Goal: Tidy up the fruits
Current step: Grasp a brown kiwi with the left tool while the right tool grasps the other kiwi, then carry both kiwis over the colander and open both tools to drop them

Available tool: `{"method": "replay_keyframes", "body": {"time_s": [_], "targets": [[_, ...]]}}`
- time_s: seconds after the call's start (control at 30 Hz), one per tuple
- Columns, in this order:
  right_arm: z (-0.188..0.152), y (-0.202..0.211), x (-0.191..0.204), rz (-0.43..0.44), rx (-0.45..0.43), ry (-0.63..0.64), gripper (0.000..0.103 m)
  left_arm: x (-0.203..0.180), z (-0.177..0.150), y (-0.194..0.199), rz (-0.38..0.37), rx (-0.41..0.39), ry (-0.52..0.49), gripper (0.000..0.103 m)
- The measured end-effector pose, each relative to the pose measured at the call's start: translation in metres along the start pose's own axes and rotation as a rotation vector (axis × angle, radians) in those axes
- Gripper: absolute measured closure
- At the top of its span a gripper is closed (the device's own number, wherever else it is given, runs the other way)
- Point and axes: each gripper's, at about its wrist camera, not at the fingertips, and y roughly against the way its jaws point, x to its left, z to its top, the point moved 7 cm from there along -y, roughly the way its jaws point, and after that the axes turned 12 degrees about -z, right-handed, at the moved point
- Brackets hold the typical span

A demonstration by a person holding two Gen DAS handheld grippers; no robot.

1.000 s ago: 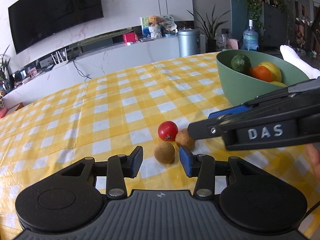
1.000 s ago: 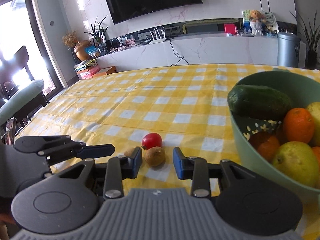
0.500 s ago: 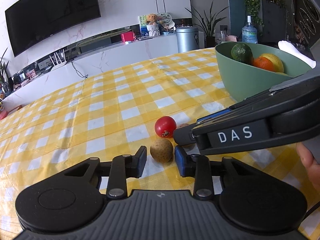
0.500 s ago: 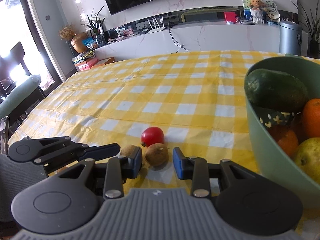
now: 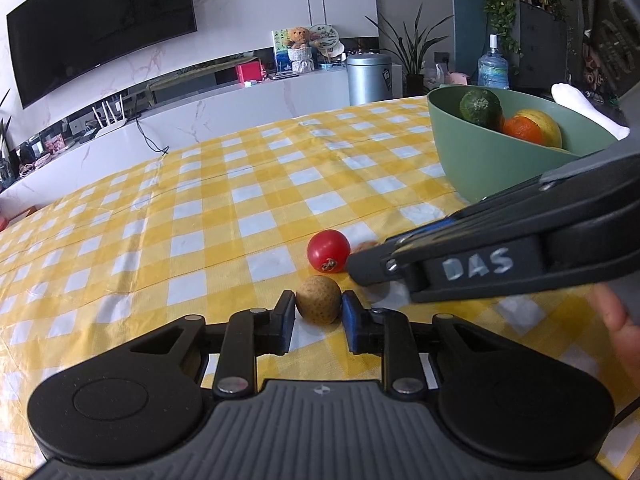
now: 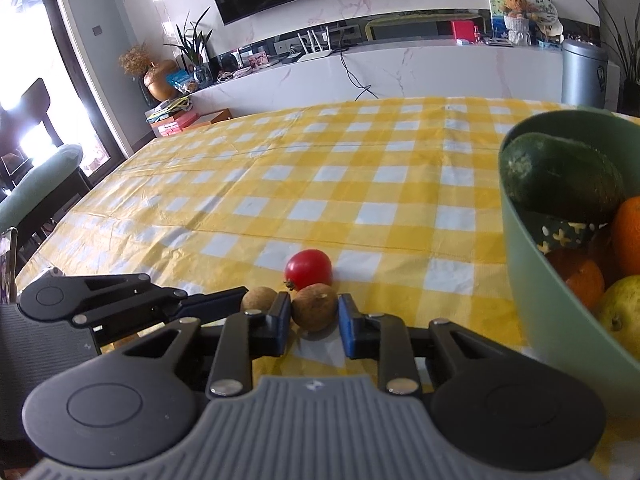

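My left claw sits low on the bench, its jaws drawn narrow around a brown speckled fruit; both blue pads touch its sides, and the fruit rests on the yellow checked cloth. Just ahead of this claw and a little to its right lies a red cherry tomato, close to the brown fruit.

My right claw comes in from the right of the left one, with DAS written on its side in the left wrist view. Its jaws are narrow too, around a second brown fruit. The left pad presses against it; whether the right pad touches, I cannot tell. Directly ahead of this claw the tomato touches that fruit. To this claw's left, the first brown fruit shows beside the left claw's finger.

To the right of both claws stands a green bowl, near but apart, holding a dark green fruit, oranges and yellow fruit.
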Motion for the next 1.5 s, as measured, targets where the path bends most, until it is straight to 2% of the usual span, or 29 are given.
{"method": "replay_keyframes", "body": {"time_s": [0.27, 0.4, 0.53, 0.7, 0.87, 1.03, 1.13, 1.27, 1.5], "targets": [[0.005, 0.036, -0.006, -0.019, -0.066, 0.042, 0.081, 0.017, 0.012, 0.026, -0.061, -0.047, 0.170, 0.075], [0.012, 0.067, -0.011, -0.018, -0.152, 0.073, 0.081, 0.021, 0.028, 0.052, -0.102, -0.086, 0.243, 0.076], [0.024, 0.108, -0.028, -0.044, -0.279, 0.086, 0.081, 0.026, 0.051, 0.088, -0.147, -0.142, 0.326, 0.075], [0.039, 0.142, -0.075, -0.121, -0.366, 0.001, 0.081, 0.022, 0.085, 0.121, -0.171, -0.205, 0.364, 0.075], [0.042, 0.160, -0.120, -0.184, -0.359, -0.094, 0.081, 0.000, 0.115, 0.130, -0.211, -0.214, 0.328, 0.075], [0.037, 0.170, -0.139, -0.222, -0.326, -0.109, 0.081, -0.034, 0.134, 0.114, -0.262, -0.152, 0.278, 0.075], [0.034, 0.173, -0.147, -0.219, -0.303, -0.121, 0.081, -0.061, 0.143, 0.092, -0.320, -0.113, 0.258, 0.075], [0.026, 0.171, -0.155, -0.234, -0.263, -0.124, 0.081, -0.089, 0.148, 0.055, -0.354, -0.052, 0.233, 0.075], [0.020, 0.151, -0.165, -0.274, -0.162, -0.144, 0.081, -0.103, 0.137, -0.004, -0.382, 0.052, 0.326, 0.075]]}}
